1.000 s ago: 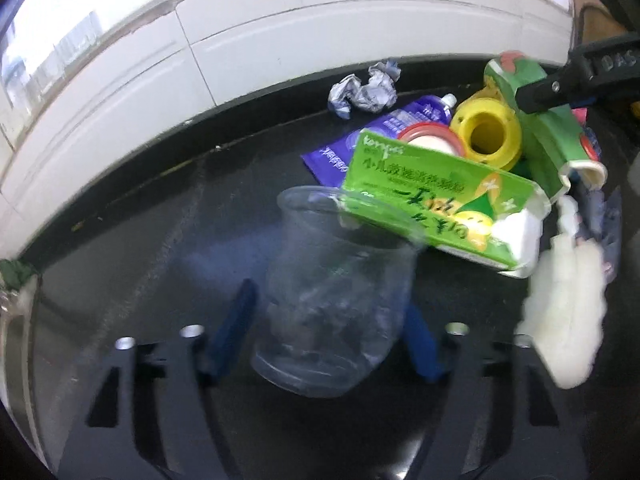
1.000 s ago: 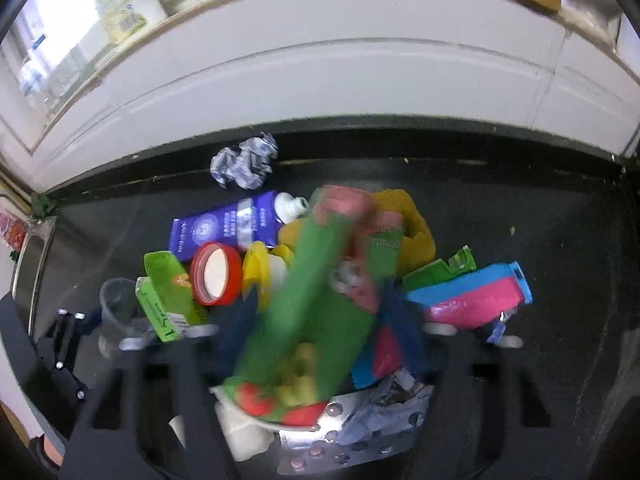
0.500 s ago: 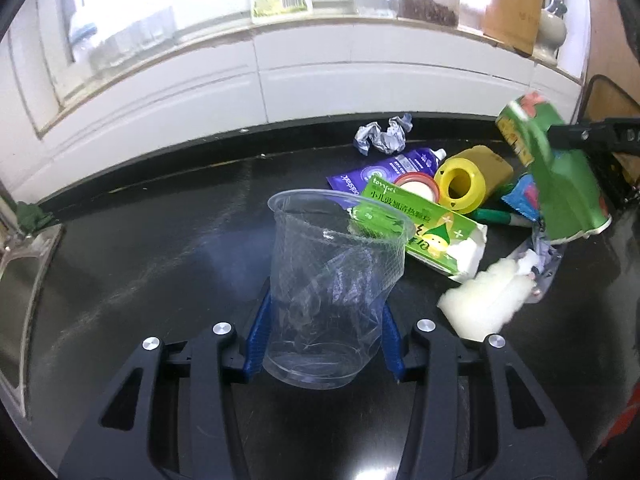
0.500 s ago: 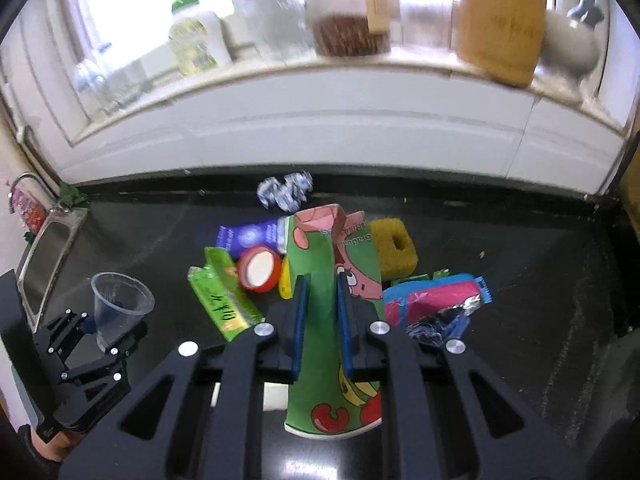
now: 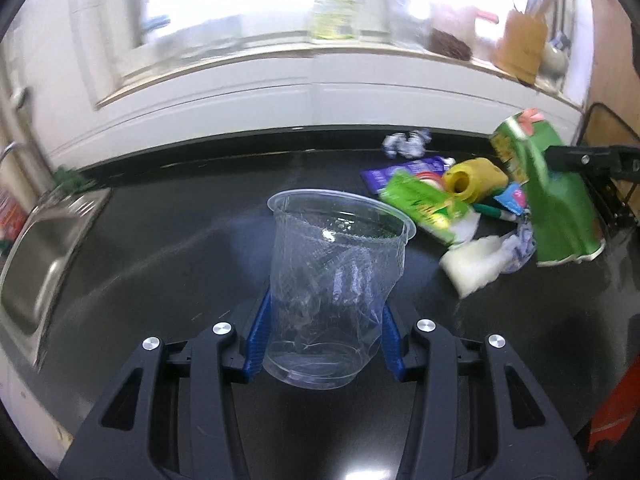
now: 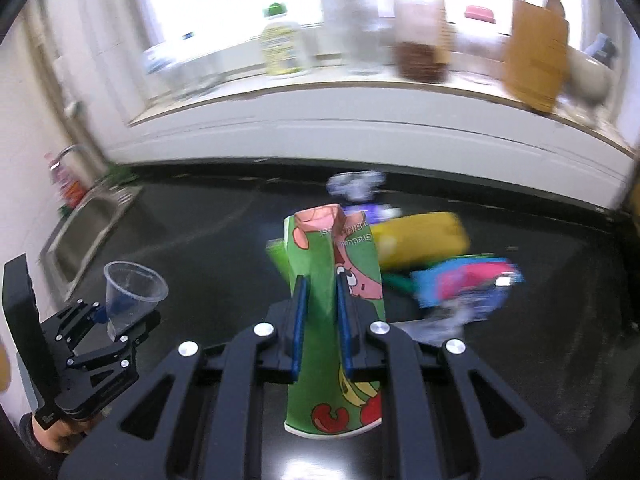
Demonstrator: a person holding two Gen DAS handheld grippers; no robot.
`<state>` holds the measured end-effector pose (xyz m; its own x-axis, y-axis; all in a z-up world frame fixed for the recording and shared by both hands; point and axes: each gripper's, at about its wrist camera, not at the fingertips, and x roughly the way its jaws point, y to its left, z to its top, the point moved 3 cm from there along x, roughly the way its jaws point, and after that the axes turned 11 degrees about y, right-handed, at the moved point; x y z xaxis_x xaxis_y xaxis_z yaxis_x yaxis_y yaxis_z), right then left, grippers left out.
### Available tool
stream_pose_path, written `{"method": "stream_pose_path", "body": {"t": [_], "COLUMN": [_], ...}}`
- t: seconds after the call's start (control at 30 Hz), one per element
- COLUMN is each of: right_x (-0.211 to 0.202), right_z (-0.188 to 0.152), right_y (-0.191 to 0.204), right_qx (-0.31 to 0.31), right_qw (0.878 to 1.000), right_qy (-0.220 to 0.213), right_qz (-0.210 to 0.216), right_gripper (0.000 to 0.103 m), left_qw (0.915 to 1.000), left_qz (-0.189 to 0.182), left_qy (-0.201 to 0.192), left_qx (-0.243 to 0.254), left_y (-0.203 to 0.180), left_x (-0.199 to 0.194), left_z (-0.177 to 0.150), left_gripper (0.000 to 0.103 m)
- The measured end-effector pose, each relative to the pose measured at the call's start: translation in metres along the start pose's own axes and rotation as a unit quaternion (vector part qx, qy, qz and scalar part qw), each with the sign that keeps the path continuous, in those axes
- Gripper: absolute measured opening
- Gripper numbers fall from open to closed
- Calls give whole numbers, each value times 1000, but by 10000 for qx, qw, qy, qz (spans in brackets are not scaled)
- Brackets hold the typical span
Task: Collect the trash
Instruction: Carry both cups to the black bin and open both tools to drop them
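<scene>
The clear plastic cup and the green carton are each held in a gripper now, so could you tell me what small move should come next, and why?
Probably carry both away toward a bin, which is not in view. The left gripper is shut on the clear plastic cup and the right gripper on the green carton, both lifted off the black counter, while more trash waits there.

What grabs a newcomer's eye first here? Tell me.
The clear plastic cup pinched in the left gripper, raised above the black counter. Next, the green carton clamped in the right gripper, and the bright litter pile by the back wall.
</scene>
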<state>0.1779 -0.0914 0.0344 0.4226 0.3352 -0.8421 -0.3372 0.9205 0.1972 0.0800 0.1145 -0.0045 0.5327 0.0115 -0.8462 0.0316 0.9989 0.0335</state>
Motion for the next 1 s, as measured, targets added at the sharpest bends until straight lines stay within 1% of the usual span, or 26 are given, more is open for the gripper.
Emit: {"method": "stream_pose_path", "body": {"t": [0.03, 0.07, 0.1, 0.13, 0.17, 0.23, 0.27, 0.3, 0.33, 0.43, 0.47, 0.5, 0.53, 0.57, 0.63, 0.7, 0.77, 0.83, 0.87, 0.93, 1.0], "right_x": [2, 5, 8, 13, 16, 24, 30, 34, 41, 55, 60, 61, 69, 73, 90, 110, 130, 156, 165, 192, 218], "right_z": [-2, -5, -8, -12, -17, -28, -38, -45, -59, -100, -115, -126, -145, -156, -185, -204, -223, -242, -249, -256, -264], "right_y": [13, 39, 63, 92, 114, 166, 198, 227, 263, 345, 370, 389, 416, 431, 467, 487, 499, 512, 511, 517, 520], "right_qx": [-99, -291, -483, -708, -885, -1257, -1477, -1660, -1910, -2464, -2647, -2770, -2958, -3060, -3271, -3402, -3528, -3609, -3621, -3617, -3595], "right_qw": [9999, 9990, 9975, 9950, 9924, 9844, 9778, 9709, 9604, 9335, 9240, 9173, 9063, 9001, 8861, 8777, 8732, 8710, 8709, 8699, 8695], "right_qy": [19, 51, 87, 138, 187, 321, 424, 525, 666, 968, 1065, 1133, 1266, 1345, 1558, 1759, 1898, 2062, 2119, 2276, 2464], "right_qz": [118, 329, 506, 684, 834, 1186, 1424, 1645, 1916, 2420, 2545, 2626, 2741, 2796, 2891, 2881, 2774, 2618, 2561, 2463, 2324], "right_gripper": [15, 15, 15, 15, 15, 15, 15, 15, 15, 15, 15, 15, 15, 15, 15, 15, 15, 15, 15, 15, 15], "left_qw": [9999, 9996, 9987, 9979, 9960, 9918, 9889, 9842, 9790, 9627, 9581, 9522, 9469, 9406, 9332, 9252, 9200, 9175, 9157, 9122, 9078], "left_qz": [68, 143, 252, 312, 442, 695, 838, 1022, 1167, 1584, 1674, 1726, 1727, 1704, 1692, 1694, 1579, 1451, 1412, 1221, 1082], "left_qy": [-24, -53, -91, -98, -96, -92, -87, -57, -4, 171, 241, 363, 465, 594, 758, 948, 1064, 1162, 1203, 1277, 1316], "left_qx": [-102, -223, -431, -555, -776, -1073, -1222, -1444, -1674, -2189, -2313, -2495, -2671, -2874, -3079, -3260, -3427, -3517, -3565, -3697, -3833], "left_y": [12, 26, 49, 62, 85, 117, 133, 155, 175, 221, 231, 244, 255, 269, 282, 296, 308, 312, 316, 326, 332], "left_x": [-8, -17, -32, -40, -53, -72, -82, -95, -106, -128, -131, -134, -133, -129, -118, -97, -70, -41, -29, 2, 21], "left_z": [-9, -18, -35, -44, -62, -89, -103, -125, -147, -208, -224, -247, -267, -291, -320, -348, -372, -383, -391, -406, -420], "left_gripper": [46, 46, 46, 46, 46, 46, 46, 46, 46, 46, 46, 46, 46, 46, 46, 47, 47, 47, 47, 47, 47]}}
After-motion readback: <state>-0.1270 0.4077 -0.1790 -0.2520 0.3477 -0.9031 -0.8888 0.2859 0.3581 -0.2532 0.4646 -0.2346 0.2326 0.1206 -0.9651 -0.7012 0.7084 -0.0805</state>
